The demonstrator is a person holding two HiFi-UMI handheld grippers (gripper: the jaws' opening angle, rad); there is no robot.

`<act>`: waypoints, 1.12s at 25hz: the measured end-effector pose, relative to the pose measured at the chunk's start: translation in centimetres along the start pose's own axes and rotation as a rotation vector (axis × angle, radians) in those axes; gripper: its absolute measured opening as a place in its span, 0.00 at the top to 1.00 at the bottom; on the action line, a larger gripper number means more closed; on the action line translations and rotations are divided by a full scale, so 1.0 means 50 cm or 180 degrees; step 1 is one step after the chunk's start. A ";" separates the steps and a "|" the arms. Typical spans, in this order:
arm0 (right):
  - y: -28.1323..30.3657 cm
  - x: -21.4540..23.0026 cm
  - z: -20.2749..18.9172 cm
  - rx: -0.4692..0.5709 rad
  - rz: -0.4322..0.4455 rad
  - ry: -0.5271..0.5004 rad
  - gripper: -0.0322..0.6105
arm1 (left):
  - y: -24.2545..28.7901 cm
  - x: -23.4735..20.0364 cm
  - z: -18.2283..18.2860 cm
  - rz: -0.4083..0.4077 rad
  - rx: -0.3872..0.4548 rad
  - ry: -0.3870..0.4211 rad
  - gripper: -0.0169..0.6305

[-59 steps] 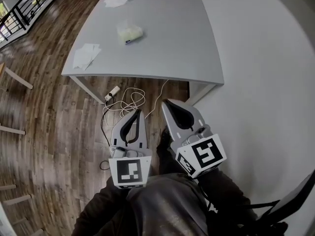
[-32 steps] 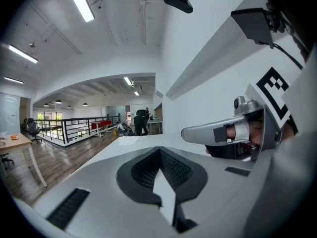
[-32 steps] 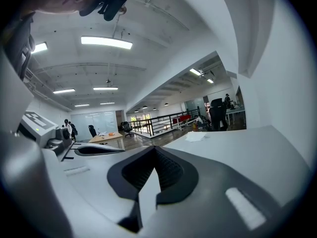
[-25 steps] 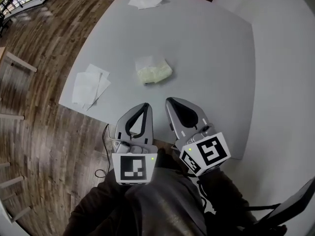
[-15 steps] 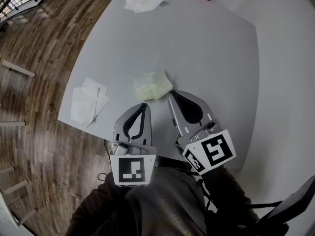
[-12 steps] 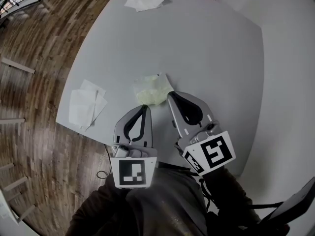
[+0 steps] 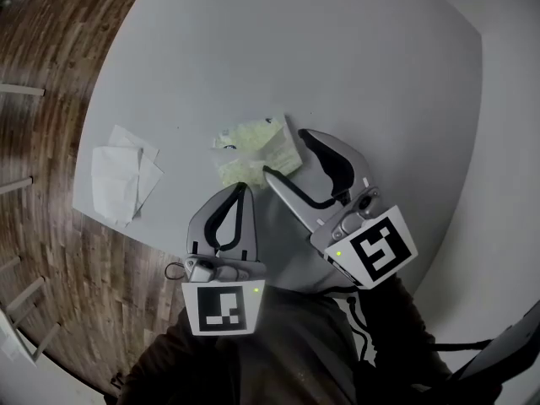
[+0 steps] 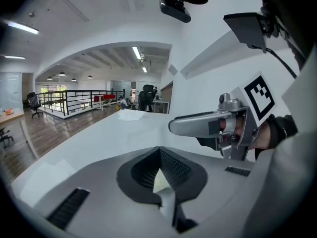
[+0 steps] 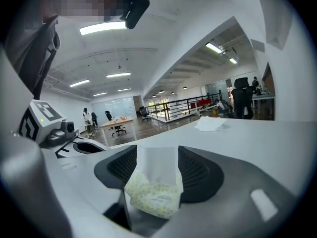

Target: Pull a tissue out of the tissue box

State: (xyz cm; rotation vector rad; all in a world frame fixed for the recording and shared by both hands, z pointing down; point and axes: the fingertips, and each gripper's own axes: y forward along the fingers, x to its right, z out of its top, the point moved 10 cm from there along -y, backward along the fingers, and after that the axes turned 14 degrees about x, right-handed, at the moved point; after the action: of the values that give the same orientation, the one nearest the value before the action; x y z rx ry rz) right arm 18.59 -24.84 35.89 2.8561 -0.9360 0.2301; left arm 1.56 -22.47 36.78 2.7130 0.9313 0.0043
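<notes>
A soft pale-yellow tissue pack lies on the grey table. A white tissue stands up out of the pack. My right gripper is open; its jaws have just been opening. They stand wide on either side of the pack's near right end, and the pads do not press on it. My left gripper is shut, with its tip just short of the pack's near edge. In the left gripper view a sliver of the pack shows through the shut jaws, with the right gripper beside them.
Several loose tissues lie near the table's left edge, with wooden floor beyond. Another small pile of tissues sits at the far end of the table. A white wall runs along the table's right side.
Both grippers have moved forward and down over the table to the tissue pack. The right jaws went from shut to wide open. The left jaws stay shut.
</notes>
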 end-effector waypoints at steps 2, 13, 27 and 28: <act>0.015 0.010 -0.016 -0.0116 0.0130 0.0062 0.59 | 0.005 -0.004 -0.009 0.0042 -0.0055 -0.0013 0.98; 0.065 0.030 -0.059 -0.0351 0.0446 -0.0116 0.94 | 0.052 -0.030 -0.055 0.0144 -0.0248 -0.0089 0.98; 0.043 -0.030 0.099 0.0124 0.0712 -0.0158 0.94 | 0.083 -0.025 -0.068 0.0165 -0.0131 -0.0201 0.98; 0.042 -0.035 0.114 0.0167 0.0712 -0.0182 0.94 | 0.080 -0.023 -0.061 0.0162 -0.0093 -0.0189 0.98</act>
State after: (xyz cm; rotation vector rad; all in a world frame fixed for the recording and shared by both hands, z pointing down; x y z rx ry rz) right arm 16.54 -26.46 30.15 2.8157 -1.2807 0.1982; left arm 2.78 -25.44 40.83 2.6938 0.8386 -0.0521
